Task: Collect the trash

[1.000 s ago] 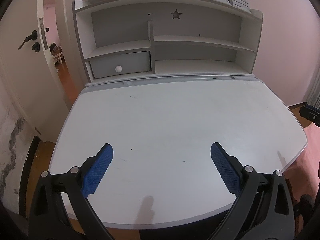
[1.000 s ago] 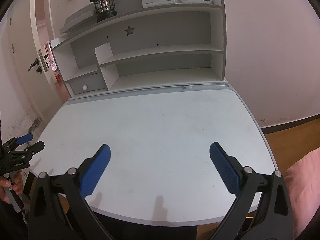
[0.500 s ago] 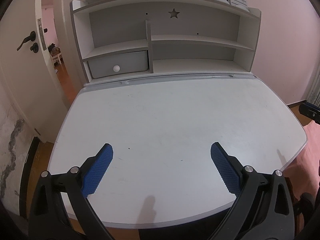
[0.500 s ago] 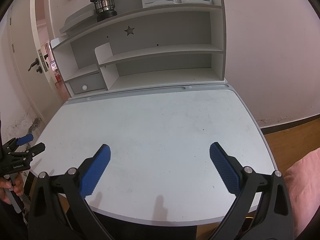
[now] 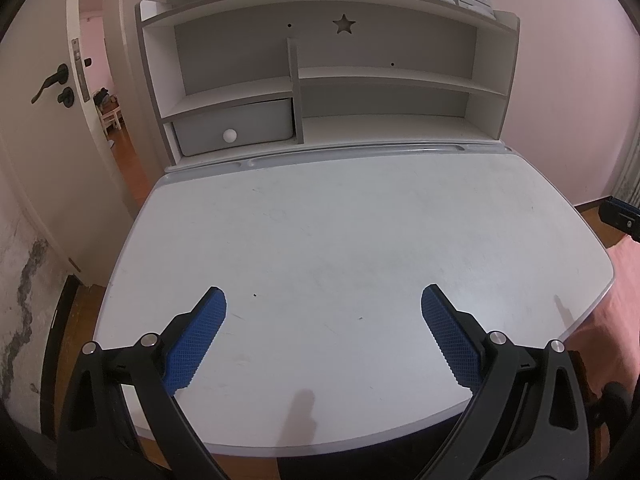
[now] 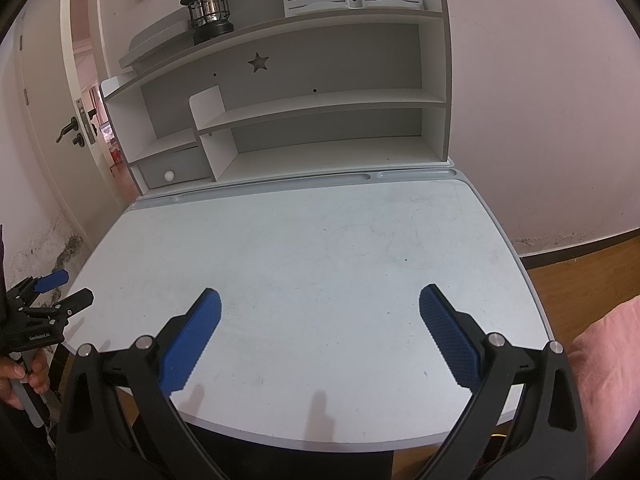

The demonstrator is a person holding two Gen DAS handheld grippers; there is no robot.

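I see no trash in either view. The white desk top (image 5: 340, 240) is bare apart from small dark specks. My left gripper (image 5: 322, 304) is open and empty, held above the desk's front edge. My right gripper (image 6: 320, 300) is open and empty too, above the front edge further right. The left gripper also shows in the right wrist view (image 6: 52, 292) at the desk's left edge, held by a hand. A bit of the right gripper shows in the left wrist view (image 5: 620, 220) at the far right.
A white and grey shelf hutch (image 6: 320, 100) stands at the back of the desk (image 6: 320, 248), with a grey drawer (image 5: 236, 126) at its lower left. A black lantern (image 6: 208, 10) sits on top. An open door (image 5: 48, 120) is left; a pink cushion (image 6: 604, 360) is right.
The left wrist view has drifted slightly, the hutch sitting a little lower and to the left in frame. Both grippers stay open and empty.
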